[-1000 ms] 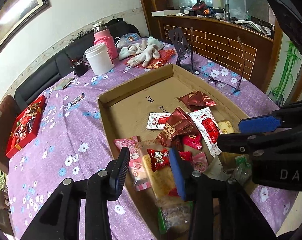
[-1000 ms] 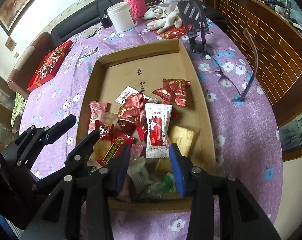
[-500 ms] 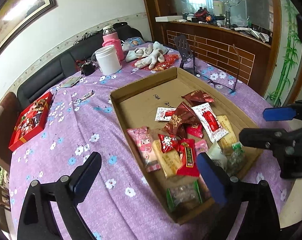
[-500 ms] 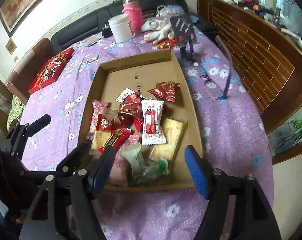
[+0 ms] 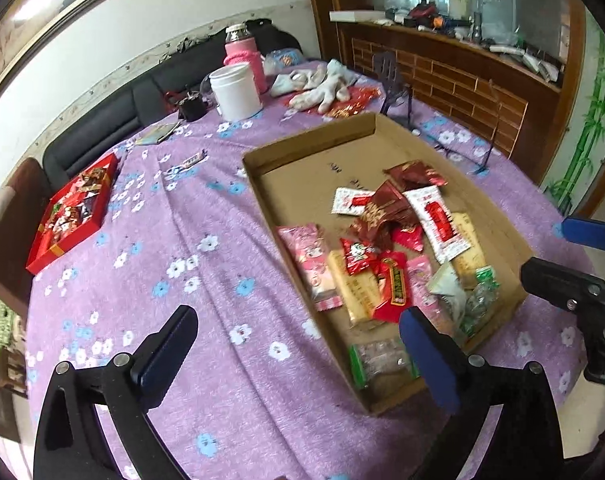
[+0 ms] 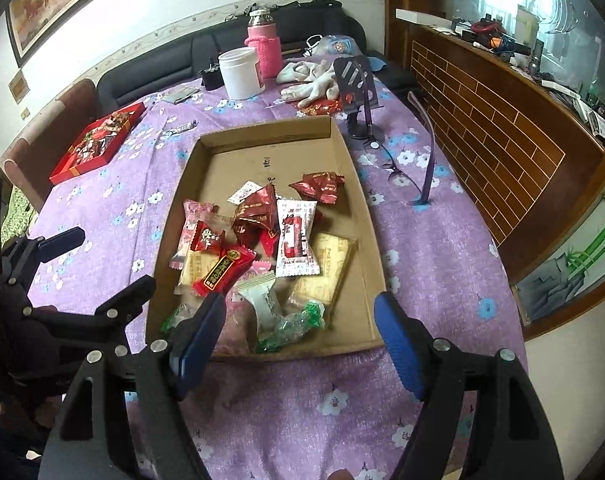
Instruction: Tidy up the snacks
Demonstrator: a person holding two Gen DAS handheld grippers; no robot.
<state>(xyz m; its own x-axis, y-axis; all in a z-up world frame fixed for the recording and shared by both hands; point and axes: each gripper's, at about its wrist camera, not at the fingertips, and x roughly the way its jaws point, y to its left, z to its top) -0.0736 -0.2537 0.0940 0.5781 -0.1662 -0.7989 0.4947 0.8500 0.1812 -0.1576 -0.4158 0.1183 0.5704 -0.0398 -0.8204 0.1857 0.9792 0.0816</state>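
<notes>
Matt corrugated cardboard tray (image 6: 365, 224) lying on soft purple floral cloth (image 6: 430, 264), glossy plastic snack wrappers (image 6: 298, 236) catching light inside.

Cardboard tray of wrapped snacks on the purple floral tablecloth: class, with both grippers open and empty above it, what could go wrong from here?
1. The snacks overlap in the shallow cardboard tray; gripping the red oblong packet may drag neighbours along.
2. The crinkly clear-and-green wrapped sweet could slip from the jaws.
3. The tray's near edge sits close to the table's edge; a nudge from the right gripper might push it off.
</notes>
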